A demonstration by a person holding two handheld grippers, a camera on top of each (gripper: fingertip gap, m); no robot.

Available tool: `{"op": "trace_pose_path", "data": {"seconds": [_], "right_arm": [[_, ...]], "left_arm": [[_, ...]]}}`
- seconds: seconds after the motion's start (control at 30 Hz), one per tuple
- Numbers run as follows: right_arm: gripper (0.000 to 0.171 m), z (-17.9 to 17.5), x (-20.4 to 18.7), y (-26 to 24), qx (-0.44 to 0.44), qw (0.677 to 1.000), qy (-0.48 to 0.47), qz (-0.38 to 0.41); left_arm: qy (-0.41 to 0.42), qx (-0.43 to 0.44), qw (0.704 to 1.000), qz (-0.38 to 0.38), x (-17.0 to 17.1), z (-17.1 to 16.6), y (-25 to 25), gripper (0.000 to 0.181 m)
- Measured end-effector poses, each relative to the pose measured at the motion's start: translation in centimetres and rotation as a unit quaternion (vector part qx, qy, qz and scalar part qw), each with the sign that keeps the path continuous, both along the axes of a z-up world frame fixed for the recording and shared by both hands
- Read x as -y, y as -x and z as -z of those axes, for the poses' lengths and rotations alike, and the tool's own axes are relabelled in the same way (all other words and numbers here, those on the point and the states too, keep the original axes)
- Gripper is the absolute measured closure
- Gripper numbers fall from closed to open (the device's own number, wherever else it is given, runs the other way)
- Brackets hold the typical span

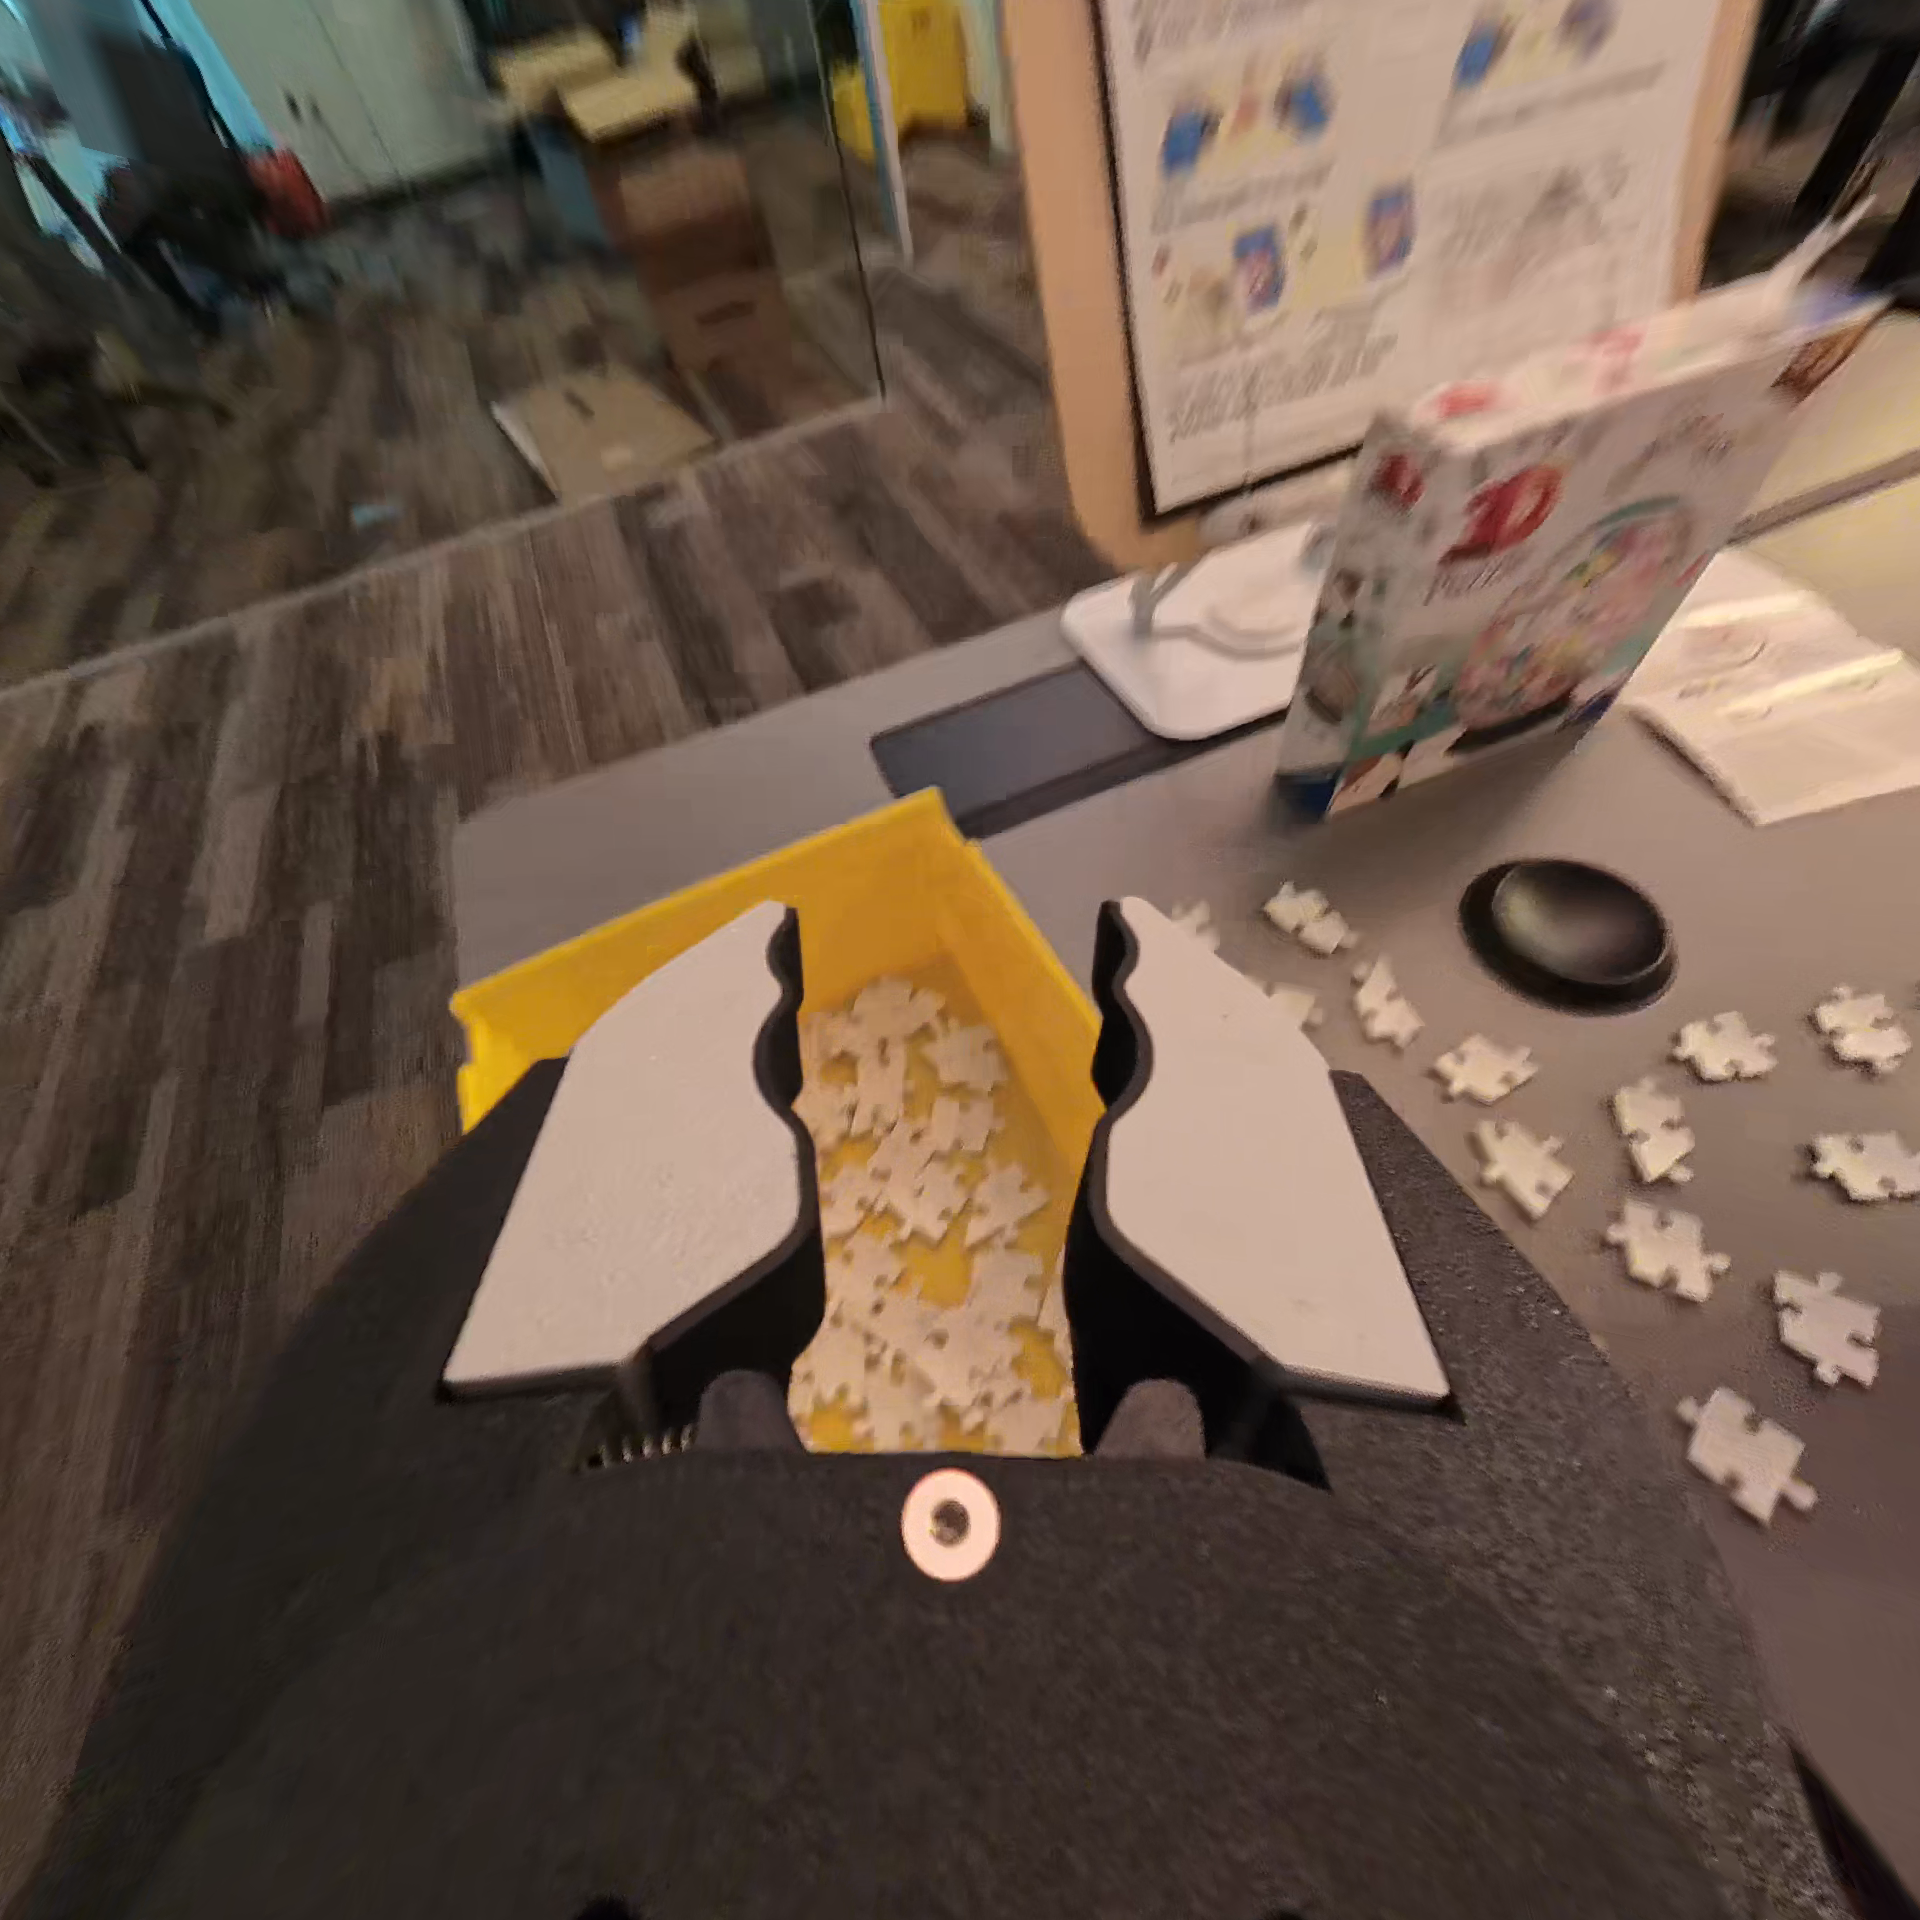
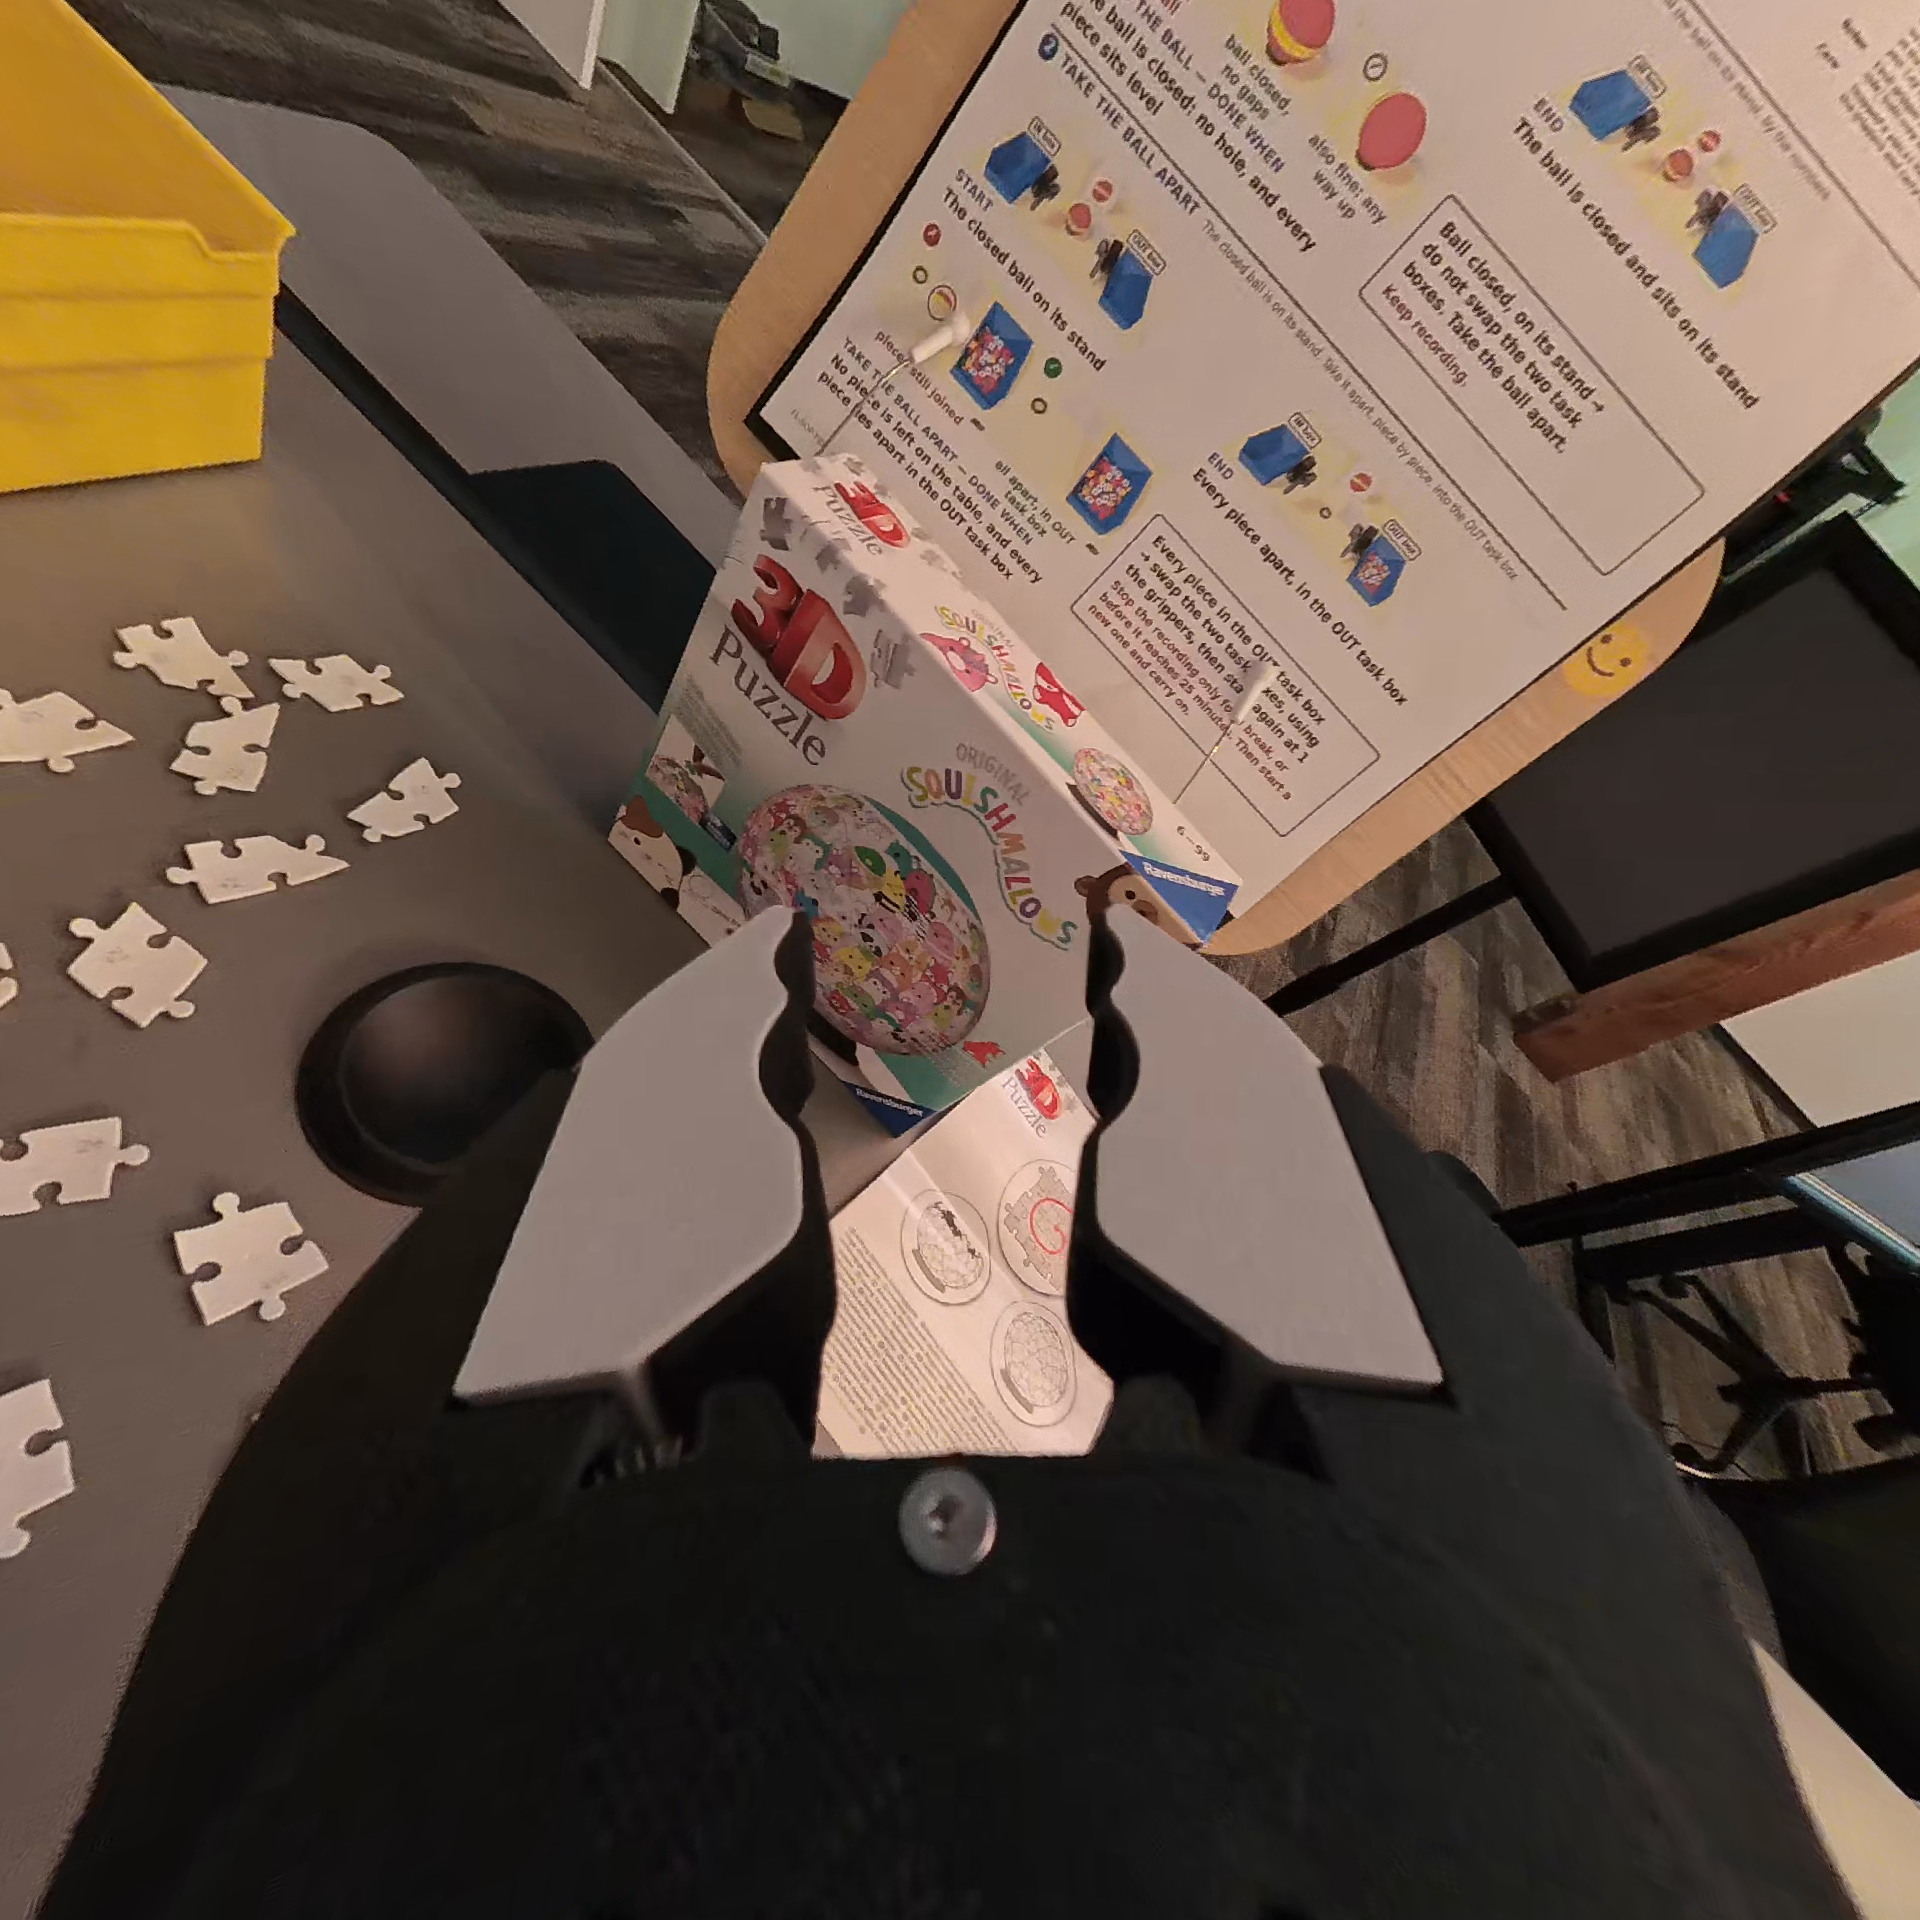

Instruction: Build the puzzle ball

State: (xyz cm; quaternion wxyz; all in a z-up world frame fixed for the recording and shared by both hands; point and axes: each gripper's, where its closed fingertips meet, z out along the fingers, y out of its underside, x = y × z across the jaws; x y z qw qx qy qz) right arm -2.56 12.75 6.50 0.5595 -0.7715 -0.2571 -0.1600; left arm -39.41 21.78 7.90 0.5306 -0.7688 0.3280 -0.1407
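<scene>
My left gripper hangs open and empty over the one yellow plastic bin heaped with white puzzle pieces. About fifteen loose white pieces lie on the grey table. Right gripper is open too, facing the single colourful puzzle box.

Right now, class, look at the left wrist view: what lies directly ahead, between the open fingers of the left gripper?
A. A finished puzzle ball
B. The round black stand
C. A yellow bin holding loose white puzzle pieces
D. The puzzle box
C: the left gripper is open and empty, and between its fingers shows the yellow bin with white puzzle pieces heaped inside.
</scene>
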Motion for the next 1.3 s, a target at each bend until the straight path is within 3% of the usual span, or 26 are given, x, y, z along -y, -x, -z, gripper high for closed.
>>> {"op": "trace_pose_path", "data": {"seconds": [0.23,0.4,0.6,0.87,1.07,1.2,1.3], "right_arm": [[0.119,0.8,-0.1,-0.3,0.027,0.999,0.024,0.004],[0.119,1.7,-0.3,-0.6,0.027,0.999,0.039,0.006],[0.119,3.1,-0.9,-0.5,0.034,0.998,0.061,0.005],[0.119,4.7,-1.5,-0.6,0.046,0.995,0.088,0.008],[0.120,5.1,-1.8,-1.2,0.054,0.994,0.098,0.017],[0.120,5.3,-1.9,-1.5,0.057,0.993,0.099,0.022],[0.120,5.6,-1.9,-1.8,0.059,0.992,0.106,0.027]], "left_arm": [[0.129,-0.108,0.985,-0.046,-4.2,6.8,3.3,0.148],[0.226,-0.147,0.958,-0.102,-7.3,13.3,4.8,0.148],[0.308,-0.088,0.934,-0.161,-9.8,18.1,6.6,0.148],[0.324,-0.080,0.934,-0.129,-10.2,19.5,5.4,0.144],[0.324,-0.167,0.926,-0.098,-10.7,19.6,4.7,0.142],[0.334,-0.135,0.929,-0.081,-11.5,19.9,2.8,0.141],[0.331,-0.169,0.924,-0.089,-11.5,21.0,3.2,0.141]]}}
